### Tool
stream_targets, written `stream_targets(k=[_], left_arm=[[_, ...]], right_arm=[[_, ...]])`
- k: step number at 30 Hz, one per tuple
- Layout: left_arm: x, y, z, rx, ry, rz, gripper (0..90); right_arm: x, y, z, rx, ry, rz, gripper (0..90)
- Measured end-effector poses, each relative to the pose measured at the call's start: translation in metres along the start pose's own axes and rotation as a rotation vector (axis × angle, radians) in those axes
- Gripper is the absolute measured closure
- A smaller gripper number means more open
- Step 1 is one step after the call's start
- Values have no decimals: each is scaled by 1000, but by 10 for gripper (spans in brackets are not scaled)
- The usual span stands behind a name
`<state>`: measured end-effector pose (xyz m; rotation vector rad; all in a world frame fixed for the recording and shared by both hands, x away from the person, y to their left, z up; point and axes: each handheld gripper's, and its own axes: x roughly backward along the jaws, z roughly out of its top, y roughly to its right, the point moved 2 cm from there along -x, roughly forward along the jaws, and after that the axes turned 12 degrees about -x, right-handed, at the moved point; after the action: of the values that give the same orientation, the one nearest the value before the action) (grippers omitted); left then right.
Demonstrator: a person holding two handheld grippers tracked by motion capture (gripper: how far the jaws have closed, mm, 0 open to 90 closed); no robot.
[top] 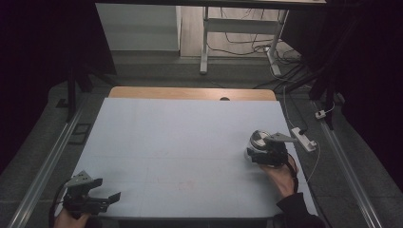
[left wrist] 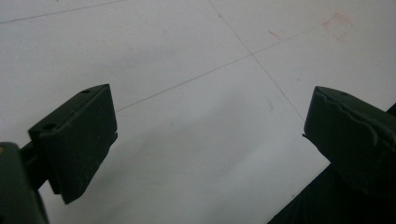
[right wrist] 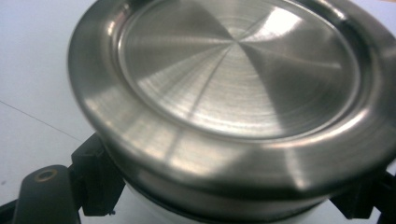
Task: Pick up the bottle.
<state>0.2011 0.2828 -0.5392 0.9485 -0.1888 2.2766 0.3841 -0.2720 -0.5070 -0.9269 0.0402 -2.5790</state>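
Jaws on my right gripper (top: 259, 153) are clamped around a white container with a steel lid (right wrist: 233, 79), just below that lid, at the right side of the table (top: 180, 137). At the near left corner my left gripper (top: 102, 199) hangs with jaws wide apart, gripping nothing.

The high view looks forward and down over the whole table (top: 180, 142), while each gripper view sits close, the right nearly against the jar (right wrist: 233, 102).
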Motion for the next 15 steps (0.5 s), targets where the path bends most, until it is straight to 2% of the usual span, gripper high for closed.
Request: stream_targets(k=[4,6,15], left_arm=[[0,0,0,0,0,0,36],[0,0,0,1,-1,0,36],[0,0,0,3,-1,-1,36]], right_arm=[[4,-4,3,1,9,22,153],[5,-8,4,0,7,48,153],[6,-34,5,71,-22,130,153]])
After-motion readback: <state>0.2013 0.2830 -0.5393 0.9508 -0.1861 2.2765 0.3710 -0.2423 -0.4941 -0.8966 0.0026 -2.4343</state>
